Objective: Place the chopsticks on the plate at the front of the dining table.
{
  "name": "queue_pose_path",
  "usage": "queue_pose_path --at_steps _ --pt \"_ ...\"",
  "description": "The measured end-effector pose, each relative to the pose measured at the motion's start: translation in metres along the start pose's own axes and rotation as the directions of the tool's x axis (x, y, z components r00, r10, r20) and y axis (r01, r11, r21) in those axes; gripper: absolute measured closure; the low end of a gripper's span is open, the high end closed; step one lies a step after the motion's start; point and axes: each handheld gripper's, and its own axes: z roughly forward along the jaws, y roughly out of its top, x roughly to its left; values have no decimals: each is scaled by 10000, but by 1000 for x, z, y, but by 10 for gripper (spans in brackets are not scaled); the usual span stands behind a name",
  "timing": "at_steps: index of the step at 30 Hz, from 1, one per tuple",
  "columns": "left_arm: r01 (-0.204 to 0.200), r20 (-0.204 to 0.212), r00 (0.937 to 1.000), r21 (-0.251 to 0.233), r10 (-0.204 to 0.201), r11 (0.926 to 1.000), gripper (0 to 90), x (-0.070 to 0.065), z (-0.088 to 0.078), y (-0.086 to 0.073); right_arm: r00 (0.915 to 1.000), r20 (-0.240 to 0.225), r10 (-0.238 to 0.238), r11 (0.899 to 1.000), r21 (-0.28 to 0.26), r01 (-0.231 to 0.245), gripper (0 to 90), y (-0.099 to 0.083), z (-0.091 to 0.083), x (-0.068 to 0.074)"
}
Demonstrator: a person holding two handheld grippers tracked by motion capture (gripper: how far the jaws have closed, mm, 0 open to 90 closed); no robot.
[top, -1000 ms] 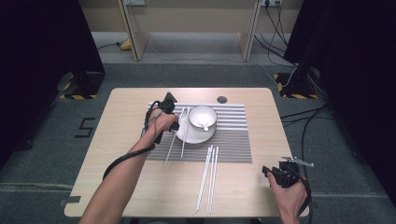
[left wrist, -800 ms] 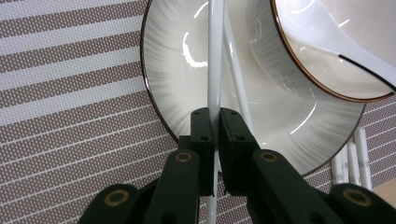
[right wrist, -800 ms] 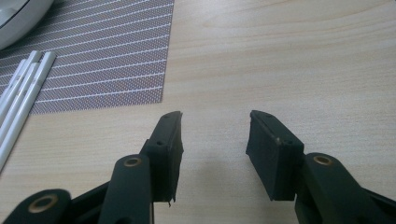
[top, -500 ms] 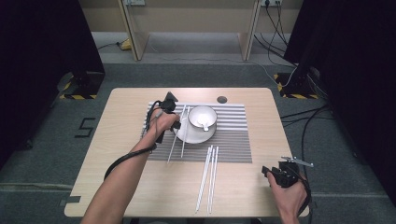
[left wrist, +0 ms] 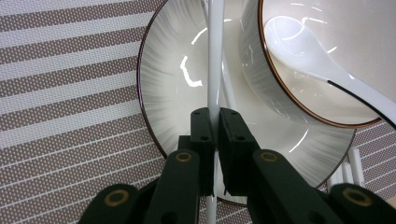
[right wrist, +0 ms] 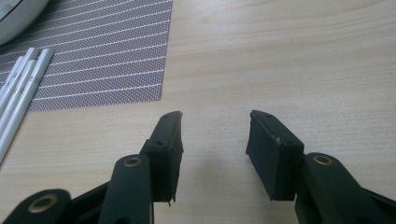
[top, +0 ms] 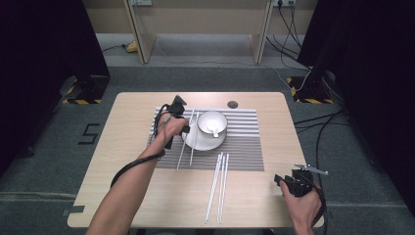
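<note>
Between the earlier high views and this one nothing has shifted: both hands and every thing on the table sit where they were.

The left gripper [left wrist: 214,122], left of centre in the high view, has its jaws closed tight on a white chopstick [left wrist: 215,56]. In the left gripper view the stick runs straight up the middle of the frame, pinched between the two black pads [left wrist: 201,135], passing over the plate [left wrist: 163,84] and close beside the bowl [left wrist: 285,100] at upper right, where a white spoon [left wrist: 299,51] lies. A second chopstick [top: 182,147] of that pair lies just beside it in the high view, its upper end at the plate's left rim and its lower end on the striped placemat [top: 244,147].

The right gripper [right wrist: 214,140] rests at the lower right of the high view with its jaws standing wide apart and nothing between them, above bare wooden table [right wrist: 280,56]. Another pair of chopsticks [top: 218,186] lies below centre, partly on the mat, partly on the wood, well apart from either gripper.

As I judge it, the setting is half arranged: bowl, plate and spoon look placed, one chopstick is gripped but not yet laid down, and the lower pair seems untouched
</note>
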Motion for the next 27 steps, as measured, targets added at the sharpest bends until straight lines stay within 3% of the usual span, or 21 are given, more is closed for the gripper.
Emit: queue_pose_path --at_steps 8,27 --pt "63 -64 10000 -195 -64 9998 845 0 3 1 9998 11 181 9998 37 -181 548 0 0 1" --pt "231 -170 9996 -556 -241 9982 845 0 10 2 10000 -4 7 10000 9 -7 548 0 0 0"
